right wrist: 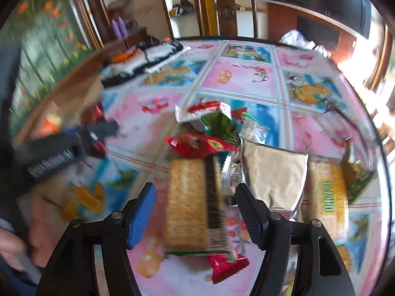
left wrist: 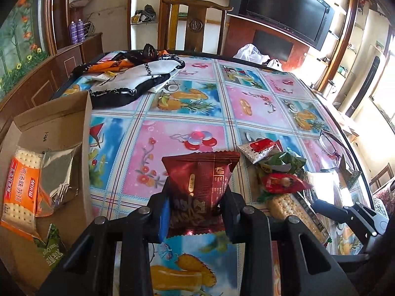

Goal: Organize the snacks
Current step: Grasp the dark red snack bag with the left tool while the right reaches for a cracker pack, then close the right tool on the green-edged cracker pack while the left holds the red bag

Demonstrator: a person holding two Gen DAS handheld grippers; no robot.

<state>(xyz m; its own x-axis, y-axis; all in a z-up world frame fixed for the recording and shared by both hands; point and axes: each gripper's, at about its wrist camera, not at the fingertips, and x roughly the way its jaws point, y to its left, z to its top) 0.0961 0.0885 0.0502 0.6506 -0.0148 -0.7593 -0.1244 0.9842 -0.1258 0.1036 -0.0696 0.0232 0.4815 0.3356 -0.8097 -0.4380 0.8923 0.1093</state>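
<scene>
Left gripper (left wrist: pixel 197 212) clamped on a dark red snack packet (left wrist: pixel 201 185), held up off the table (left wrist: pixel 259 103), packet upright between the blue pads. Cardboard box (left wrist: pixel 56 128) sits at the table's left edge, flap up. Inside it: an orange cracker pack (left wrist: pixel 21 187), a silver foil pouch (left wrist: pixel 60 172) touching it, and a green packet (left wrist: pixel 50 246) at the box's near end.

Right gripper (right wrist: pixel 195 212) has its fingers spread apart, nothing between them gripped; it hangs over a long cracker pack (right wrist: pixel 190 204) lying on the table near the right edge. That view is blurred. A small red packet (right wrist: pixel 227 264) lies at the near end of the cracker pack. At its far end, a red wrapper (right wrist: pixel 197 144), then a green wrapper (right wrist: pixel 218 125) and a red-and-white packet (right wrist: pixel 200 111) further in, all piled touching. Just right of the cracker pack, a silver pouch (right wrist: pixel 274 172), then a yellow cracker pack (right wrist: pixel 328 197) by the right edge.

Folded black-and-white cloth (left wrist: pixel 133 81) at the far left corner. Eyeglasses (left wrist: pixel 330 143) near the right edge. Wooden chair (left wrist: pixel 197 22) behind the far edge.
</scene>
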